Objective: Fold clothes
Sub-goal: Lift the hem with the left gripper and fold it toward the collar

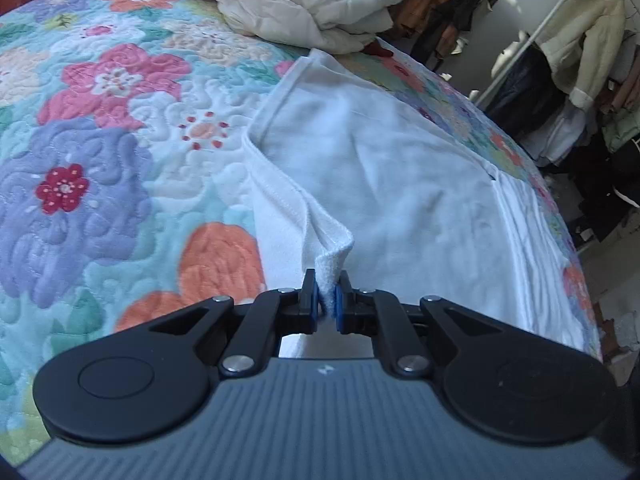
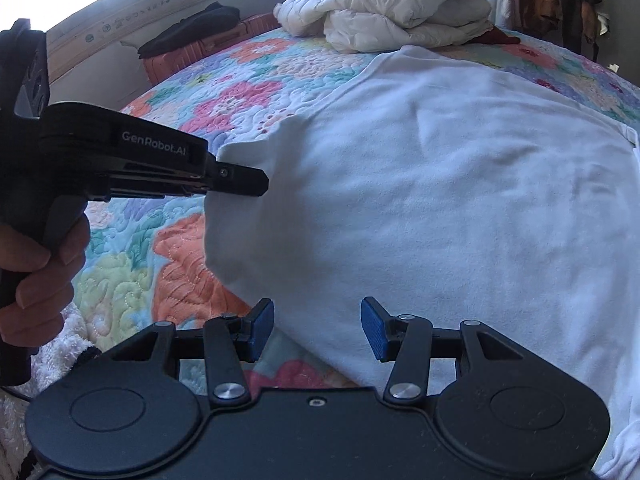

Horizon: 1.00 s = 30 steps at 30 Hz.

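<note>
Since the white sweatshirt (image 1: 400, 184) is soft and floppy, hems grip best: left gripper (image 1: 328, 300) pinches its edge at lower centre, right gripper (image 2: 317, 330) gapes empty.

A bed carries everything here, covered by a quilted bedspread (image 1: 120, 128) printed with large pink, orange, lilac and red flowers on pale blue and green. Spread flat across its right half lies a white garment (image 1: 400, 184), one hemmed edge lifted off the quilt at the near side. At the far end sits a crumpled cream puffer jacket (image 1: 304, 4), heaped in folds, with something dark red (image 1: 378, 49) just beside it, possibly another piece of clothing. In the right wrist view, an orange case (image 2: 208, 46) stands beyond the bed's far-left edge with a black item (image 2: 192, 28) on top.
</note>
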Each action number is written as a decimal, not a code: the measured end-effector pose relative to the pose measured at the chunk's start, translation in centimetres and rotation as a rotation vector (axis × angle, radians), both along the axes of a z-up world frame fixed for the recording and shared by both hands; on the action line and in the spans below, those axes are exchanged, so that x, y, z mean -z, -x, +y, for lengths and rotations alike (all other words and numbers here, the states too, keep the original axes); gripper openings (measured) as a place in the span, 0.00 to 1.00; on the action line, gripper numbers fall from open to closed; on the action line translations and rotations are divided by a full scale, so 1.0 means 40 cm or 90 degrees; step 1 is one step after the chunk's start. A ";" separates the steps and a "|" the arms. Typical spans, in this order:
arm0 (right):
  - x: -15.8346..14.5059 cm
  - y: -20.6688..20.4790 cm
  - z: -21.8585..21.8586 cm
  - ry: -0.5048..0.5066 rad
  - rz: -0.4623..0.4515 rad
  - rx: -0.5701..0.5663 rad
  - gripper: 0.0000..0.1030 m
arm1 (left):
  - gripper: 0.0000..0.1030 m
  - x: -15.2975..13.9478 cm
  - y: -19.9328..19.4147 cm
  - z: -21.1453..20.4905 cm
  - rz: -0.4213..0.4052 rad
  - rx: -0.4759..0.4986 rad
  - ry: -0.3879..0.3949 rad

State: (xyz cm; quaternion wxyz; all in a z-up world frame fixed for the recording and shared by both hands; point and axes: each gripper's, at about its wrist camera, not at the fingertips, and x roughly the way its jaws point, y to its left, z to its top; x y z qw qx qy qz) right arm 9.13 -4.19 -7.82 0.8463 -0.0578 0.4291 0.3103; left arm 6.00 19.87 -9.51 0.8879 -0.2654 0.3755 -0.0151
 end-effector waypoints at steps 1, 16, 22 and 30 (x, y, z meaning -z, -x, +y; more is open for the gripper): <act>-0.001 -0.005 -0.015 -0.004 -0.003 0.024 0.52 | 0.07 -0.001 -0.005 -0.013 -0.005 0.015 0.005; 0.065 -0.098 -0.260 -0.146 0.121 0.328 0.52 | 0.07 0.149 -0.058 -0.198 0.056 0.098 0.158; 0.091 -0.129 -0.266 -0.239 0.200 0.342 0.52 | 0.07 0.136 -0.053 -0.207 0.040 0.124 0.121; 0.065 -0.160 -0.234 -0.354 0.241 0.285 0.65 | 0.06 0.102 -0.047 -0.234 0.014 0.177 0.092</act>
